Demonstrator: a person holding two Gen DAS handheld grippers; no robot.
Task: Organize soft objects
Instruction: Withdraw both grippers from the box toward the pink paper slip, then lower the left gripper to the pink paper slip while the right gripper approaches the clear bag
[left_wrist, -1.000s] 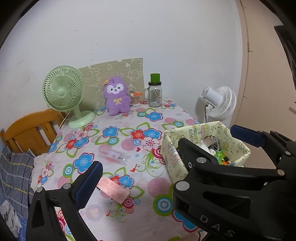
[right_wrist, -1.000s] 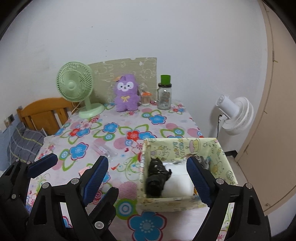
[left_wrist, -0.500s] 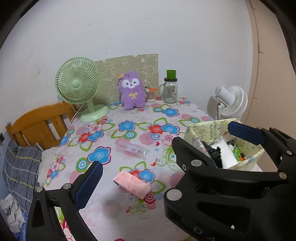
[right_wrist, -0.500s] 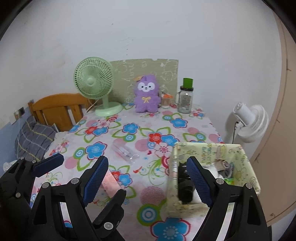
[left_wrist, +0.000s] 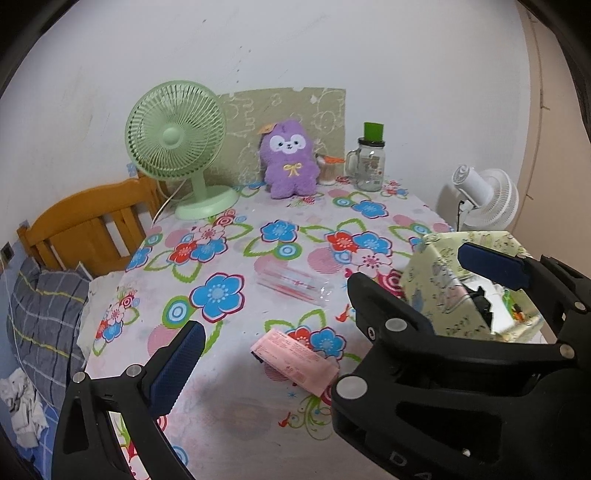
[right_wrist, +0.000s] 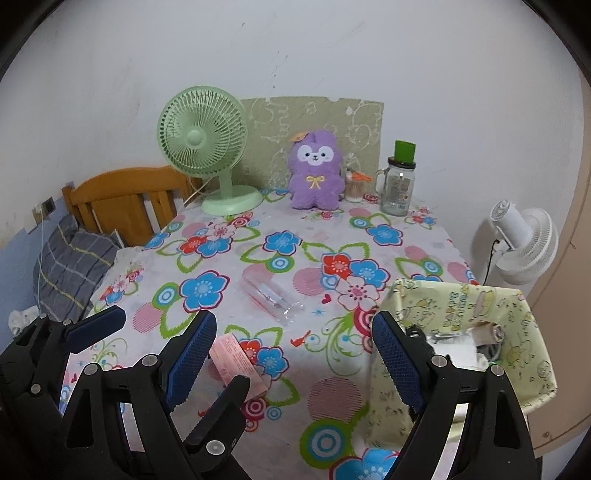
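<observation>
A purple plush toy (left_wrist: 290, 162) (right_wrist: 314, 175) sits upright at the back of the flowered table. A pink flat packet (left_wrist: 295, 362) (right_wrist: 236, 362) lies near the front edge. A clear plastic packet (left_wrist: 291, 284) (right_wrist: 273, 295) lies mid-table. A yellow fabric basket (left_wrist: 443, 288) (right_wrist: 465, 306) holding soft items stands at the front right. My left gripper (left_wrist: 332, 306) is open above the table front, empty. My right gripper (right_wrist: 295, 354) is open and empty, its right finger at the basket's near left corner.
A green desk fan (left_wrist: 177, 147) (right_wrist: 207, 147) stands back left. A glass jar with a green lid (left_wrist: 369, 162) (right_wrist: 399, 184) stands back right, a small cup beside it. A wooden chair (left_wrist: 88, 229) and a grey pillow are at the left; a white fan (right_wrist: 524, 243) is right.
Both grippers have pulled back and swung left, so the basket has shifted toward the right in both views and more of the table shows. Both stay open and empty.
</observation>
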